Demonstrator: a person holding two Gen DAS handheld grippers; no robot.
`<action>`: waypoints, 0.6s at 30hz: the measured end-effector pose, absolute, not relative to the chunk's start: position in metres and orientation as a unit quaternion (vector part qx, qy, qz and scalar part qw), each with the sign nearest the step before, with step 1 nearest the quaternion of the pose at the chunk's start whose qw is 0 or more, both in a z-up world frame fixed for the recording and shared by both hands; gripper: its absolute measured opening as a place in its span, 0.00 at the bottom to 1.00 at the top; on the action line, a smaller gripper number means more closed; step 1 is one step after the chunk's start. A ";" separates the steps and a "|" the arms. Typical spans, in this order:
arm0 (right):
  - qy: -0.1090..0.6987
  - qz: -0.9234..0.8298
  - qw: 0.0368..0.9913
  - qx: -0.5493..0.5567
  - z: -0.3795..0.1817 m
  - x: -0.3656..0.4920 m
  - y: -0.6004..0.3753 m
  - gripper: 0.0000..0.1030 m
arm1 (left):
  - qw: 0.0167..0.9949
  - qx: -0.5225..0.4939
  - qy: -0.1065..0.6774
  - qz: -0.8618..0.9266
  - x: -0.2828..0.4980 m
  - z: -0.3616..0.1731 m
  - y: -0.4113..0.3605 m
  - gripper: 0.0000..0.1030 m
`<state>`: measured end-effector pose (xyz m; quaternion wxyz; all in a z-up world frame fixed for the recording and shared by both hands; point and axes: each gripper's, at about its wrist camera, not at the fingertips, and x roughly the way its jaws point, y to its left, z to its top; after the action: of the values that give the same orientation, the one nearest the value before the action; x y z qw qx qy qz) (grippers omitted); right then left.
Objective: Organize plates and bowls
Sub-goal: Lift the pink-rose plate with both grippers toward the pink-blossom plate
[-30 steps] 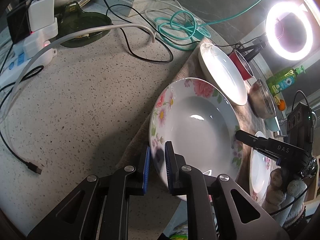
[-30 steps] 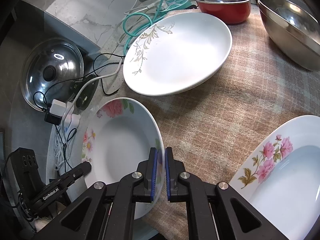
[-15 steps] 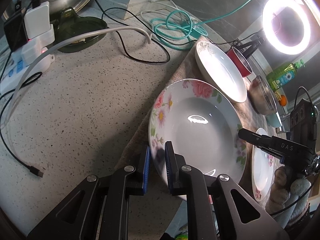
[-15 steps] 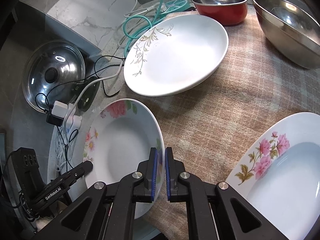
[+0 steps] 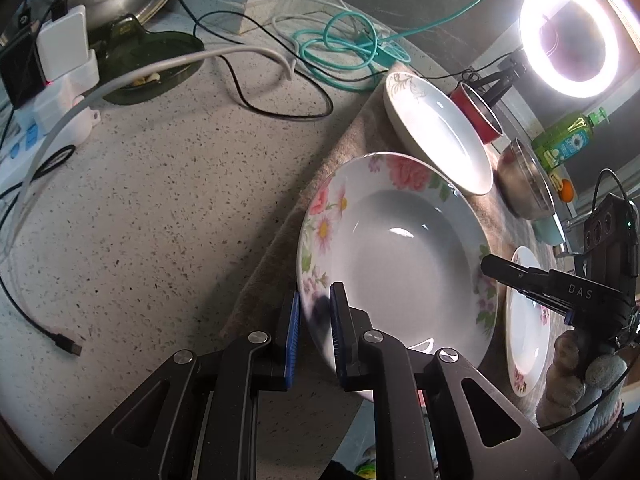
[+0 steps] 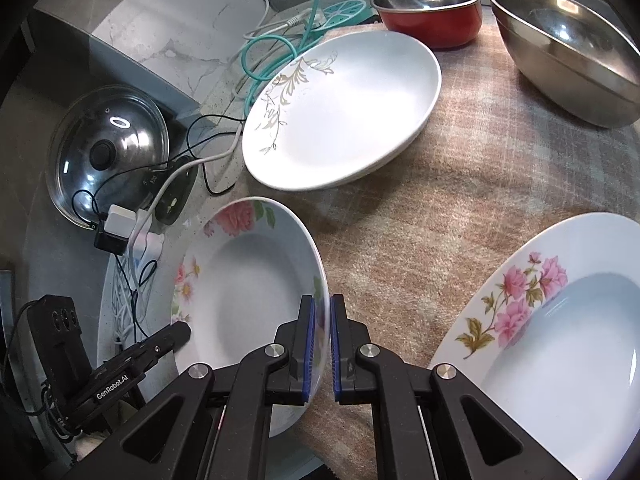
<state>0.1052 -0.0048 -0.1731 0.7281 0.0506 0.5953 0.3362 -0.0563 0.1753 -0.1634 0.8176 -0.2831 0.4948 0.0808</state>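
A deep white plate with pink flowers [image 5: 400,248] is held tilted above the plaid cloth, gripped on opposite rims. My left gripper [image 5: 314,324] is shut on its near rim. My right gripper [image 6: 322,332] is shut on its other rim; the plate shows there too [image 6: 244,280]. A second flowered plate [image 6: 560,328] lies on the cloth to the right. A stack of white plates with a leaf pattern [image 6: 344,108] lies further back. A red pot [image 6: 430,12] and a steel bowl [image 6: 568,40] stand at the far edge.
The speckled counter [image 5: 140,200] left of the cloth [image 6: 460,184] carries a power strip with chargers [image 5: 56,76], black and white cables, a teal cable coil [image 5: 344,44], a green glass dish [image 5: 156,64] and a glass lid [image 6: 108,152]. A ring light [image 5: 572,36] and green bottle [image 5: 568,140] stand behind.
Both grippers have kept their hold on the flowered plate and carried it a little, with the views shifting slightly; the other dishes have not moved.
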 end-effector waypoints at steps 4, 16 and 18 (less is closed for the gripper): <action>0.599 0.340 0.723 0.048 -0.175 0.105 -0.004 0.07 | 0.819 -0.277 0.496 0.078 -0.053 -0.163 0.176 0.12; 0.599 0.346 0.721 0.033 -0.179 0.107 0.002 0.10 | 0.822 -0.272 0.494 0.078 -0.051 -0.160 0.176 0.12; 0.599 0.345 0.722 0.034 -0.178 0.106 0.001 0.10 | 0.823 -0.269 0.494 0.080 -0.051 -0.159 0.175 0.12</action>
<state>0.1061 0.0011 -0.1778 0.7220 0.0344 0.5989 0.3448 -0.0514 0.1749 -0.1591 0.8229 -0.2692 0.4939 0.0802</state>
